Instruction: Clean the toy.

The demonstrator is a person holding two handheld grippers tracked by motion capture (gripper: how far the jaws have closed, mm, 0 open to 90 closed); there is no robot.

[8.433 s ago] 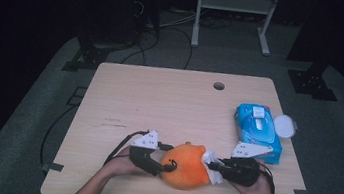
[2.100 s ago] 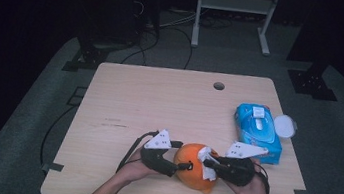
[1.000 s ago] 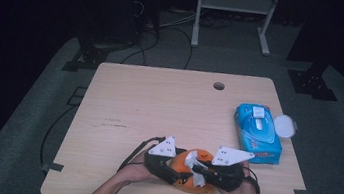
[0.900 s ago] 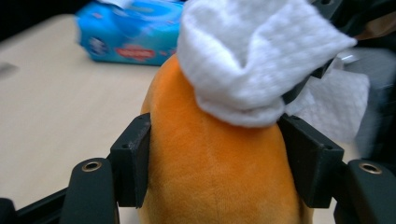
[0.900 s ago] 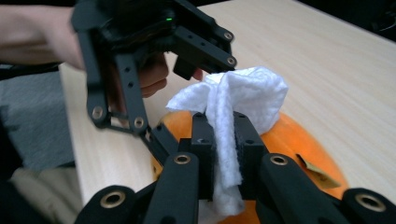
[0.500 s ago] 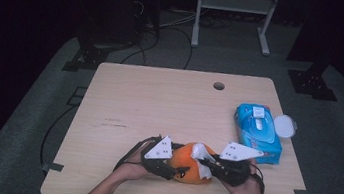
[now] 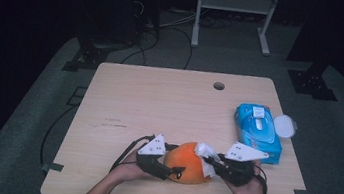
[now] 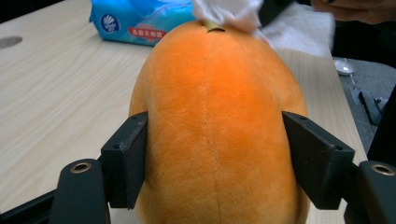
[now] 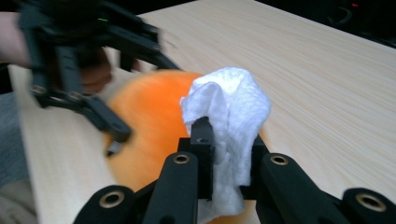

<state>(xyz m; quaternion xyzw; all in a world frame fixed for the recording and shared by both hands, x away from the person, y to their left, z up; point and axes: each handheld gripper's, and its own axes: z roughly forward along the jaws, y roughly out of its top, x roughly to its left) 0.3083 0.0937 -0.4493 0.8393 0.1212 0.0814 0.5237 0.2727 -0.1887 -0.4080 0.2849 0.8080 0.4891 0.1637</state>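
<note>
An orange plush fruit [image 7: 186,165] lies near the table's front edge. My left gripper [image 7: 175,164] grasps it from the left. In the left gripper view its two jaws rest against both sides of the plush [image 8: 215,116], with the gripper [image 8: 215,158] astride it; these jaws have just been opening a little, and the plush is still between them. My right gripper [image 7: 209,161] is shut on a crumpled white wipe [image 7: 205,154]. It holds the wipe [image 9: 229,107] against the right end of the plush [image 9: 149,121], with the right gripper [image 9: 224,140] clamped on the wipe's lower part.
A blue pack of wet wipes [image 7: 258,131] lies at the right of the wooden table [image 7: 159,105], with a white lid [image 7: 284,126] beside it. The pack [image 8: 135,18] shows behind the plush. A round hole [image 7: 219,86] sits near the far edge.
The plush and both grippers have shifted slightly left along the front edge. The right gripper still presses the wipe on the plush's right end.
</note>
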